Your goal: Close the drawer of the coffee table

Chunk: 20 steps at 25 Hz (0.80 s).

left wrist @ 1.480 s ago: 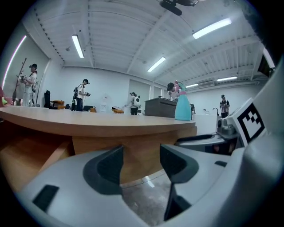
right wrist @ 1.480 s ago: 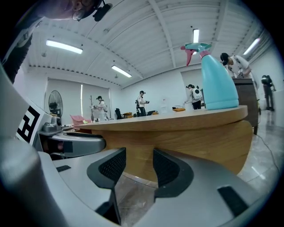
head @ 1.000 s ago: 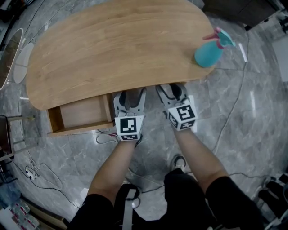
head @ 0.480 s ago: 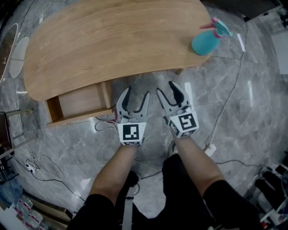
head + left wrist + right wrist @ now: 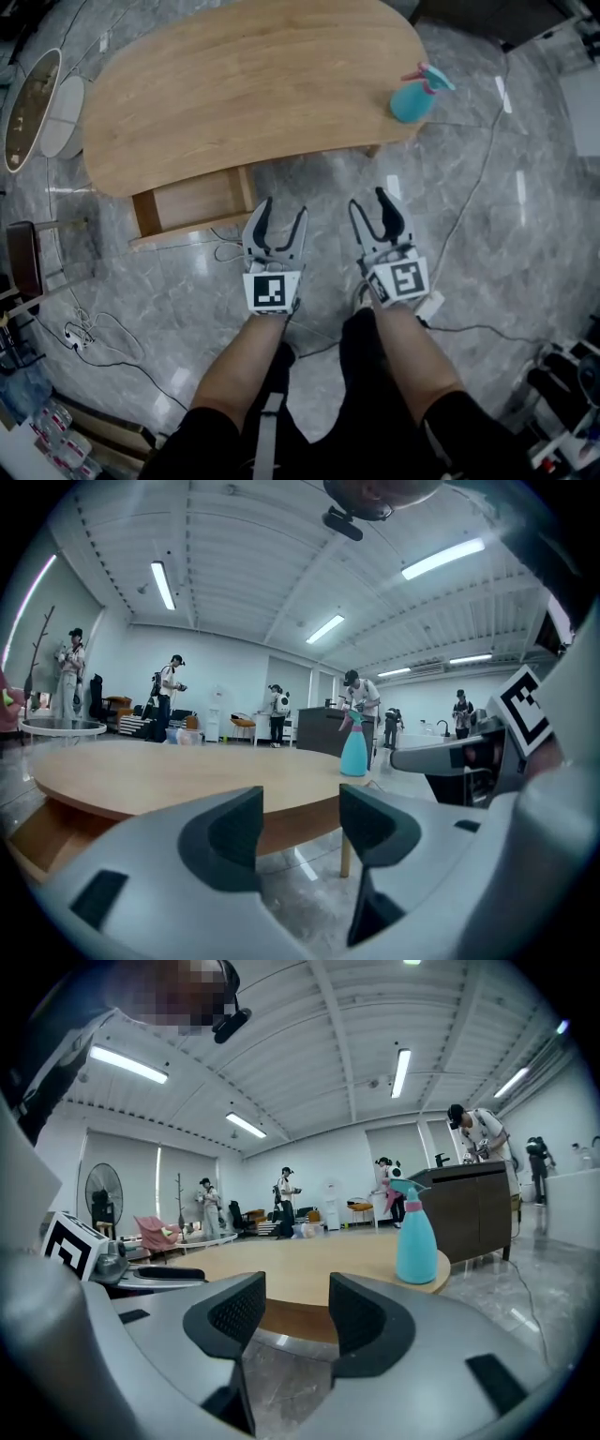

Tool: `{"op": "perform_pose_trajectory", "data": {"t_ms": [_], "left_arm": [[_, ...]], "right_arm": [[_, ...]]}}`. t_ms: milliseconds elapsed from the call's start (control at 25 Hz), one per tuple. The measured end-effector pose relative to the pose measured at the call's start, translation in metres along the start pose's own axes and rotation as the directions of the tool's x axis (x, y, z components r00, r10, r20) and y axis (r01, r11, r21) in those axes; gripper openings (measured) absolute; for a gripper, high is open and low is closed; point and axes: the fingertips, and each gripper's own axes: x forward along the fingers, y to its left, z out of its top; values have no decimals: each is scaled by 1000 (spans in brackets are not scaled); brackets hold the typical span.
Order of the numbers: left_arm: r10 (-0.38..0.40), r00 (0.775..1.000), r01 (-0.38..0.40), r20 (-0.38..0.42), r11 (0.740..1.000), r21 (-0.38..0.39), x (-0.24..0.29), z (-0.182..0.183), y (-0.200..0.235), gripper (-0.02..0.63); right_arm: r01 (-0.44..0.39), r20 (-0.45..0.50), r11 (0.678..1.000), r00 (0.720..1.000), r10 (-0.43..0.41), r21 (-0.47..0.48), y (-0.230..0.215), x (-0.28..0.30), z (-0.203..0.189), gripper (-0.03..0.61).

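A kidney-shaped wooden coffee table (image 5: 234, 89) stands on a grey marble floor. Its drawer (image 5: 192, 208) is pulled out at the near left side and looks empty. My left gripper (image 5: 277, 216) hovers open just right of the drawer's front corner, apart from it. My right gripper (image 5: 377, 206) is open too, further right, below the table edge. In the left gripper view the table (image 5: 169, 780) lies ahead and the drawer (image 5: 37, 832) shows low at left, past the left gripper (image 5: 300, 832). The right gripper (image 5: 295, 1312) faces the table (image 5: 309, 1274).
A teal spray bottle (image 5: 414, 94) with a pink trigger stands on the table's right end, and shows as the spray bottle (image 5: 415, 1237) again. Cables (image 5: 225, 253) trail over the floor by the drawer. A round side table (image 5: 37, 103) sits far left. Several people stand in the room behind.
Both grippers have drawn back from the table edge toward me and now hang over the floor. The view has shifted, so the table and drawer sit further right.
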Motion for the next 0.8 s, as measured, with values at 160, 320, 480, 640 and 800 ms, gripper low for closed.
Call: {"op": "perform_pose_trajectory", "data": {"t_ms": [160,320,480,640,800], "left_arm": [[13,1000,-13,-8,1000,0,-33,22,14,252],[40,999,-40,-20,999,7,-70,36,48,252],[71,997,-71,-30,997,-7,-113,47,93,252],[102,993,-103,-57,995,-9,-147,49,129,252],[146,986,-147,-86,989,-2,-163,41,148,252]], "right_arm": [[-27,-9,1000,1000,28,2,37,-10,19,189],[-65,-12,998,998,65,0,87,-7,33,189],[-101,-34,995,994,101,-13,142,-4,40,189],[-121,-60,992,991,122,17,181,-1,47,189],[-162,-71,985,983,167,66,198,5,44,189]]}}
